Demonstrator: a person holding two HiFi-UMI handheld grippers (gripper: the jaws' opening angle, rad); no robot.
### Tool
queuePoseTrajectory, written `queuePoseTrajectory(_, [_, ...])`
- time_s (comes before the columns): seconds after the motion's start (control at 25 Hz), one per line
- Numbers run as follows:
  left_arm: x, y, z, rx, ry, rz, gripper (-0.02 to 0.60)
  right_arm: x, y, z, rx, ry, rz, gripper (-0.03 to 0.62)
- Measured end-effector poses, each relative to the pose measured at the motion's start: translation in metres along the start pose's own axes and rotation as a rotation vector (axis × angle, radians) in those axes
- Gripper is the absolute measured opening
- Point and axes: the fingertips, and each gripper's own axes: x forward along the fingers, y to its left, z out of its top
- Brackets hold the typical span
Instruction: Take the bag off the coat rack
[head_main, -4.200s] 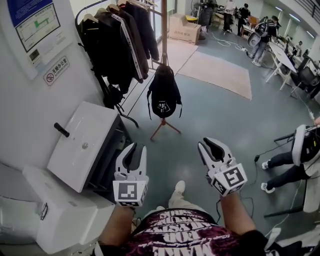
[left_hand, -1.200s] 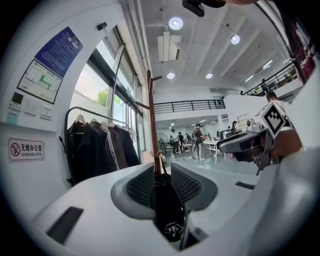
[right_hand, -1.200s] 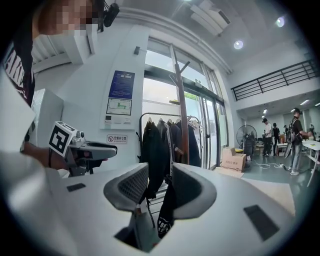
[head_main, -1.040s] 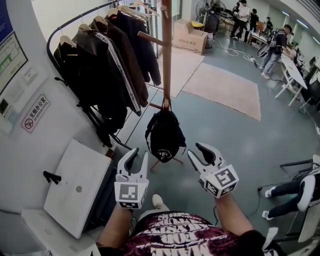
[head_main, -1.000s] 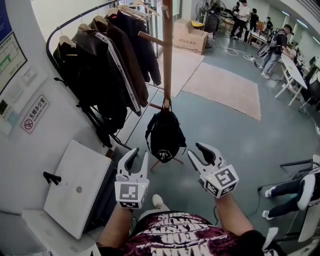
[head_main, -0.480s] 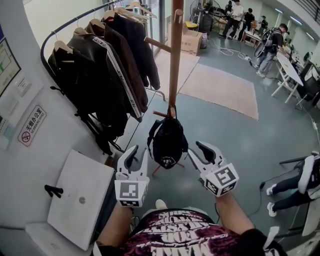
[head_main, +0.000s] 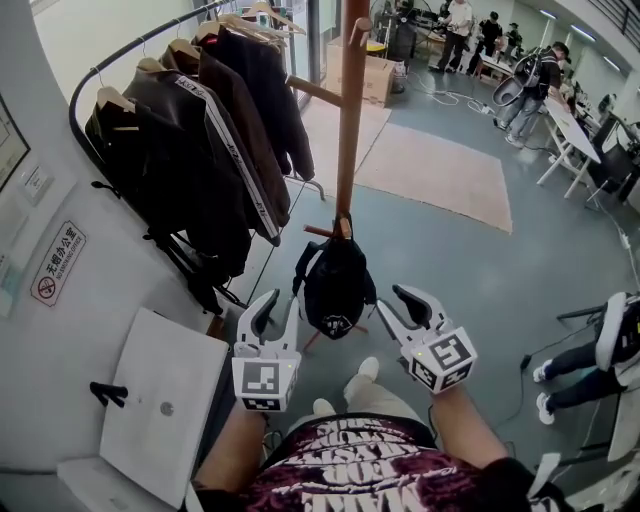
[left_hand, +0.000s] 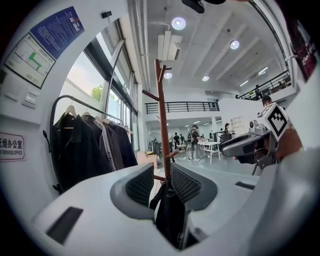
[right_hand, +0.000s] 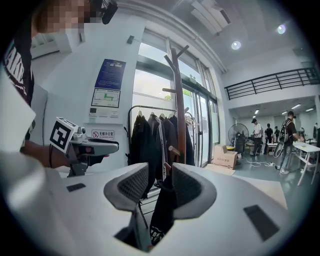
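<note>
A black bag (head_main: 336, 287) hangs by its loop from a low peg of the brown wooden coat rack (head_main: 351, 110). My left gripper (head_main: 269, 309) is open just left of the bag, and my right gripper (head_main: 398, 304) is open just right of it; neither touches it. In the left gripper view the bag (left_hand: 171, 216) shows beyond the gap of the jaws, under the rack pole (left_hand: 162, 120). The right gripper view shows the bag (right_hand: 163, 209) beyond the jaws, with the pole (right_hand: 179, 105) above.
A curved rail of dark coats (head_main: 195, 150) hangs at the left. A white cabinet top (head_main: 160, 400) stands at the lower left. Beige rugs (head_main: 445, 175) lie on the grey floor beyond. People and tables (head_main: 545, 85) are at the far right, a seated person (head_main: 600, 360) nearer.
The view has closed in on the coat rack since 4.2 s ago. Over the last second both open grippers have stayed level on either side of the bag.
</note>
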Motion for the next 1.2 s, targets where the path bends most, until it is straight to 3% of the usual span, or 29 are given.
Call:
queuePoseTrajectory(0.56, [0.041, 0.010, -0.008, 0.004, 0.039, 0.005, 0.104, 0.045, -0.029, -0.007, 0.016, 0.013, 0.033, 0.149])
queuePoseTrajectory(1.2, [0.117, 0.010, -0.043, -0.031, 0.106, -0.012, 0.104, 0.119, -0.071, -0.047, 0.041, 0.109, 0.102, 0.149])
